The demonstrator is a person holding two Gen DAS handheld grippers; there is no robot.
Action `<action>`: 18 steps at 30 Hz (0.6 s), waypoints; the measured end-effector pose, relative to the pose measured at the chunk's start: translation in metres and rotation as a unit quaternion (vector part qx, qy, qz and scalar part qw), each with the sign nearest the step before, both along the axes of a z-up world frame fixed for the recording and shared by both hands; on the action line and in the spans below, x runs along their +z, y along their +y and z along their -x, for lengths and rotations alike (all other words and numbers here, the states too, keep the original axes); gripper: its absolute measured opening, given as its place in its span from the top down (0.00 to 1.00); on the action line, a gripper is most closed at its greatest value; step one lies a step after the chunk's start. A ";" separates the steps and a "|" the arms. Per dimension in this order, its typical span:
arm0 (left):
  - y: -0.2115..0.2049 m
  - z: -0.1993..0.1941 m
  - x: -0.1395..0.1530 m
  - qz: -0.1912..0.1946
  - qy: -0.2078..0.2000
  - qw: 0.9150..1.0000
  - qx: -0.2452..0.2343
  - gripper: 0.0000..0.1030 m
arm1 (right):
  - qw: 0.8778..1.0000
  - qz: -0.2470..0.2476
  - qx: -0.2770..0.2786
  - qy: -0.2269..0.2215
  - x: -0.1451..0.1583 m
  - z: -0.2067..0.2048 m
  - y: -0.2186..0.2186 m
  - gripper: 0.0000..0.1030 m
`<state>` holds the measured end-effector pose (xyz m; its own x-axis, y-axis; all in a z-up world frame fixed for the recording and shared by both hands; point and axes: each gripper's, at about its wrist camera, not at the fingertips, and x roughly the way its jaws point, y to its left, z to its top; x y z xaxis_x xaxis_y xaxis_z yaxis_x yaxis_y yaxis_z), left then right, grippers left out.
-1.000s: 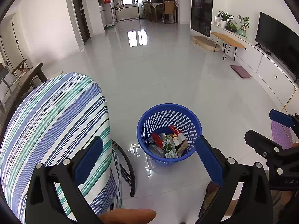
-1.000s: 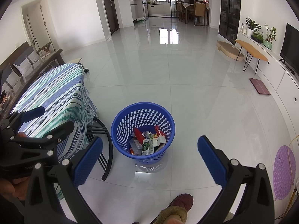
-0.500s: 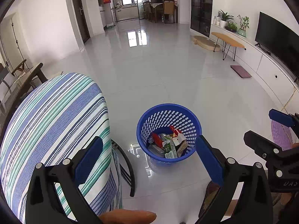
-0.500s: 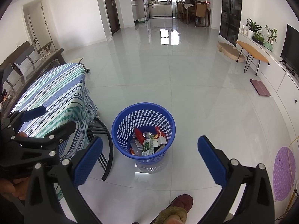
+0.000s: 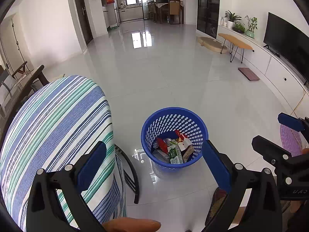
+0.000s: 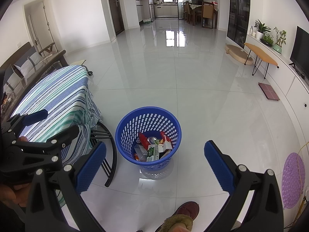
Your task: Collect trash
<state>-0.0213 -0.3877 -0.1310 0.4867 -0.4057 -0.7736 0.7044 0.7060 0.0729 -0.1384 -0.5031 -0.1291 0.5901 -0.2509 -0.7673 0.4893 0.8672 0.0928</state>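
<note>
A blue perforated bin (image 5: 154, 121) (image 6: 148, 116) stands on the glossy floor. Inside lies trash (image 5: 173, 148) (image 6: 152, 148): a green-and-white carton, red wrappers, a can and paper. My left gripper (image 5: 154, 166) is open and empty, held above and in front of the bin. In its own view my right gripper (image 6: 154, 164) is open too, with nothing between its blue pads. Each gripper shows in the other's view: the right one (image 5: 280, 135) at the right edge, the left one (image 6: 44, 125) at the left edge over the table.
A table under a blue, green and white striped cloth (image 5: 50, 127) (image 6: 58, 96) stands left of the bin, with black curved legs (image 6: 110, 154). A person's shoe (image 6: 188, 210) is near the bottom. A purple mat (image 6: 292, 179), a TV unit and an orange side table (image 6: 260, 55) line the right wall.
</note>
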 end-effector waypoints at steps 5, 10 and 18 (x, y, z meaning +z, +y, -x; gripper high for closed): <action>0.000 0.001 0.000 0.000 -0.001 1.000 0.000 0.05 | 1.000 0.000 0.000 0.000 0.000 0.000 0.000 0.05; 0.002 -0.002 -0.001 0.003 0.004 1.000 -0.002 0.05 | 1.000 0.000 0.000 0.000 0.000 0.000 0.000 0.05; 0.004 -0.003 -0.003 0.003 -0.003 1.000 0.001 0.05 | 1.000 0.001 -0.001 -0.001 0.002 0.001 -0.002 0.05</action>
<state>-0.0185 -0.3834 -0.1338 0.4926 -0.4099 -0.7676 0.7022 0.7083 0.0725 -0.1391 -0.5051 -0.1270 0.5913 -0.2542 -0.7653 0.4914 0.8660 0.0920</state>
